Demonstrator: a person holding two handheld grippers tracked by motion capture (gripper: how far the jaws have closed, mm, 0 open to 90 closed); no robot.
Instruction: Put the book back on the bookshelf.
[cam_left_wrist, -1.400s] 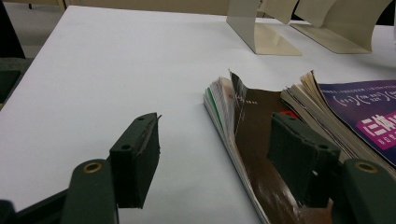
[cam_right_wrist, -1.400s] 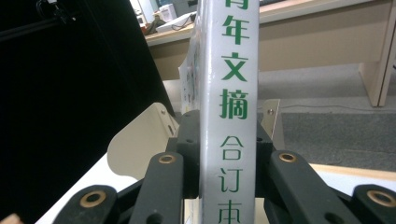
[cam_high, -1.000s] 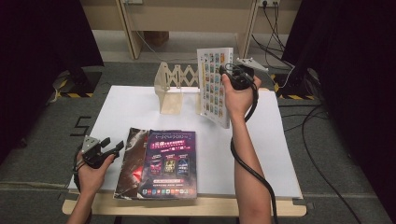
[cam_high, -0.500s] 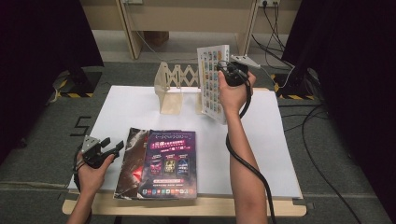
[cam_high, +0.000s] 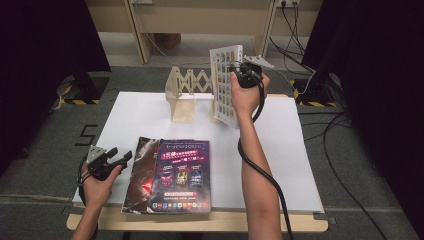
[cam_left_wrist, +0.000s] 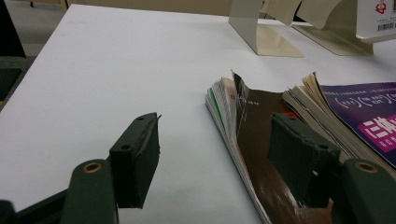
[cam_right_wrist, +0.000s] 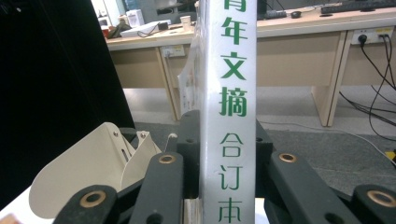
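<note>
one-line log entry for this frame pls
right gripper: shut on white book, upright by book rack | left gripper: open, beside magazines | table

A white worktop (cam_high: 150, 120) takes the middle of the high view, on grey carpet (cam_high: 45, 150). At lower centre lie 2 magazines: a purple one (cam_high: 182, 175) overlapping a dark, glossy one (cam_high: 142, 175) to its left. Black curtains (cam_high: 45, 40) fill the upper left and right of the frame. Black cables (cam_high: 345, 140) trail over the floor at right. In the right gripper view, a desk (cam_right_wrist: 299, 28) with a keyboard (cam_right_wrist: 355, 5) crosses the top.
</note>
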